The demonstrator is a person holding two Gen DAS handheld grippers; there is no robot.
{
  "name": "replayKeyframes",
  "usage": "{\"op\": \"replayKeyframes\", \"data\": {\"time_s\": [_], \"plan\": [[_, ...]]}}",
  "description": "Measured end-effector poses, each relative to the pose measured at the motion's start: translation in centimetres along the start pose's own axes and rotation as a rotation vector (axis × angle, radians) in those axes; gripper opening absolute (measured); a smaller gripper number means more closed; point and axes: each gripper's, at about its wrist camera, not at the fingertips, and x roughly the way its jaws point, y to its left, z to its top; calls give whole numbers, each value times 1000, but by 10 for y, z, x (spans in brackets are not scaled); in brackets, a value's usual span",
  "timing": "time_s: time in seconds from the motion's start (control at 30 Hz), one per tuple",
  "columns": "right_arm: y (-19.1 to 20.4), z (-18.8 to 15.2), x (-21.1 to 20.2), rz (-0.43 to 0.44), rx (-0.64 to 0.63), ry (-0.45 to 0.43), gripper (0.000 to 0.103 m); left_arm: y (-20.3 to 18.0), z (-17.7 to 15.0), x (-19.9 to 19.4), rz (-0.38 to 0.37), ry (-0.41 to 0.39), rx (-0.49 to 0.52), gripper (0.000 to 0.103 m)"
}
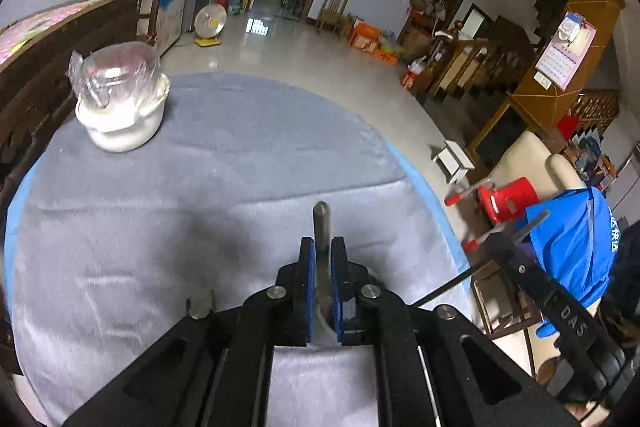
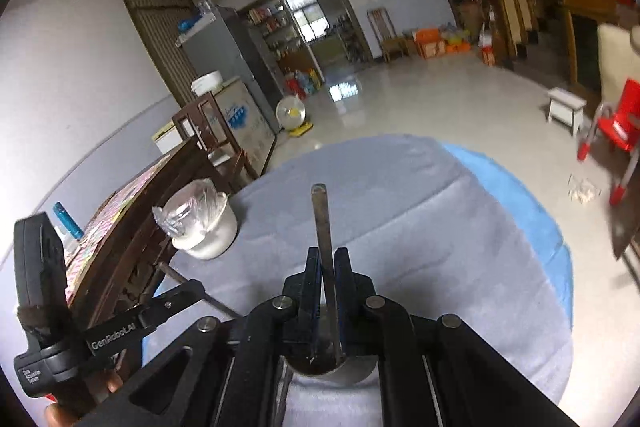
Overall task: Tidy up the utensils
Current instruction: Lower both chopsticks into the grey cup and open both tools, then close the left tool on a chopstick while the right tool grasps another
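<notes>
My left gripper (image 1: 323, 243) is shut on a metal utensil handle (image 1: 321, 223) that sticks out past its blue pads, above the grey cloth on the table (image 1: 200, 187). My right gripper (image 2: 327, 254) is shut on another metal utensil handle (image 2: 321, 219); a round metal cup (image 2: 332, 371) shows below its jaws. The left gripper also shows at the lower left of the right wrist view (image 2: 188, 293). The right gripper shows at the right of the left wrist view (image 1: 508, 235).
A white pot with a plastic-wrapped lid (image 1: 120, 99) stands at the table's far left; it also shows in the right wrist view (image 2: 204, 227). A dark wooden bench (image 1: 48, 59) borders the table's left. A red chair (image 1: 508, 199) and a white stool (image 1: 454, 159) stand on the floor.
</notes>
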Motion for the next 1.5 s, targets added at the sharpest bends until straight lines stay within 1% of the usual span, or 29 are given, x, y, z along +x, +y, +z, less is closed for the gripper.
{"op": "replayKeyframes", "data": {"time_s": [0.03,0.07,0.1,0.13,0.17,0.23,0.27,0.3,0.33,0.37,0.4,0.43,0.5,0.57,0.63,0.67,0.7,0.73,0.77,0.83,0.93,1.03,1.13,1.27,1.33,1.5], "plan": [[-3,-2,1,5,18,11,9,3,-4,-3,2,14,5,24],[-8,-5,1,20,45,24,10,6,-6,-5,4,20,7,41],[-11,-7,1,34,66,31,11,9,-10,-9,8,17,7,46],[-15,-10,0,49,88,36,12,14,-16,-16,17,3,9,49],[-19,-15,-3,62,112,35,14,16,-19,-20,22,-4,14,49],[-23,-24,-11,76,136,18,24,24,-29,-28,34,-6,26,49],[-26,-29,-15,85,148,8,39,28,-35,-33,46,-7,26,49],[-28,-33,-21,96,165,-6,67,34,-42,-38,63,-8,25,49],[-28,-39,-28,113,186,-37,76,39,-49,-42,82,-8,22,49],[-30,-44,-38,128,203,-79,78,45,-56,-46,97,-8,20,50],[-30,-49,-47,136,210,-111,78,50,-63,-48,113,-5,18,50],[-30,-56,-56,135,212,-133,78,59,-73,-51,149,6,12,50],[-28,-65,-66,141,219,-150,78,75,-88,-55,192,26,-11,50],[-29,-80,-70,155,240,-142,77,87,-103,-57,223,39,-33,50],[-29,-93,-66,173,252,-99,75,102,-116,-57,252,70,-61,50],[-28,-99,-62,171,244,-77,65,106,-121,-55,254,88,-72,50],[-23,-107,-55,150,222,-41,52,110,-127,-54,251,106,-87,50],[-19,-114,-49,138,202,-8,47,112,-130,-53,248,115,-95,50],[-12,-123,-40,132,180,44,40,115,-135,-51,246,133,-103,50],[-4,-135,-26,126,159,103,39,117,-145,-46,235,167,-100,50],[10,-152,-3,112,122,194,39,115,-157,-40,238,200,-82,50],[18,-170,16,109,94,260,39,117,-161,-31,209,241,-87,50],[27,-181,30,94,67,296,38,118,-164,-24,187,265,-98,50],[30,-189,48,75,54,345,33,120,-167,-8,164,306,-102,50],[31,-189,57,72,52,362,32,120,-167,-2,157,323,-103,50],[38,-186,88,65,41,394,31,122,-162,11,156,336,-95,50]]}}
